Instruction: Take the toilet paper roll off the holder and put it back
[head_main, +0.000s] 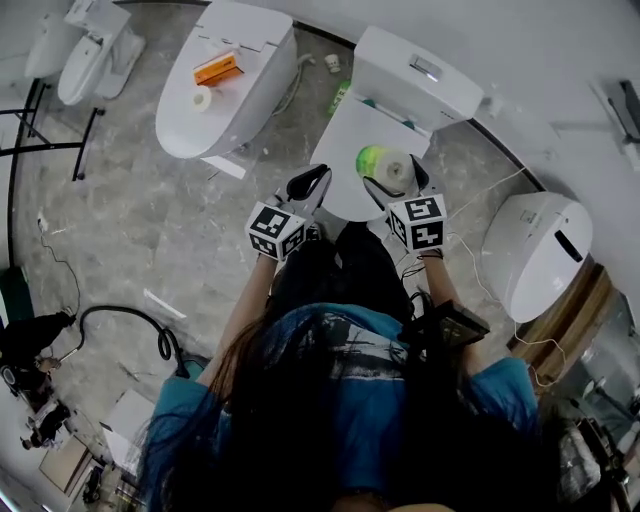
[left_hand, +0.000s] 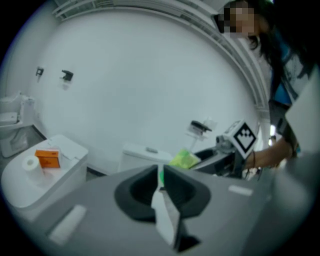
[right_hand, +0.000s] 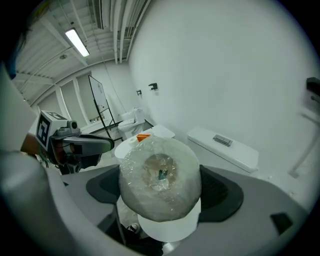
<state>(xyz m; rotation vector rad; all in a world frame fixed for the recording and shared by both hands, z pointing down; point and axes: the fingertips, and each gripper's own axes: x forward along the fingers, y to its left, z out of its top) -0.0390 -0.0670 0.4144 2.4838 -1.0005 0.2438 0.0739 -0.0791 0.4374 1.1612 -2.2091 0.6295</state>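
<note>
Your right tool (head_main: 400, 180) is pinching the toilet paper roll (right_hand: 160, 179), one pad on each rounded flank. The roll, in its clear wrap with green on one side, hangs off the holder, above the closed toilet lid (head_main: 338, 150). Look down the right gripper view: the core hole faces straight back at the camera, so the roll's long axis runs along the line of the jaws, not across them.

That axis is what the return turns on. The only likely holder I can see is a dark-topped wall fixture (left_hand: 201, 127). It lies beyond the roll as the left gripper view looks across, and it sits at the far right edge of the right gripper view, above the cistern (right_hand: 223, 145). I cannot make out its bar or which way the bar points. I judge you will have to swing the right tool rightward toward the wall and turn it until the core lines up with that bar.

Your left tool (left_hand: 160, 181) has its jaws pressed nearly together, gripping nothing. It sits just beside the right one but farther from the wall, so the right hand is the nearer one.
</note>
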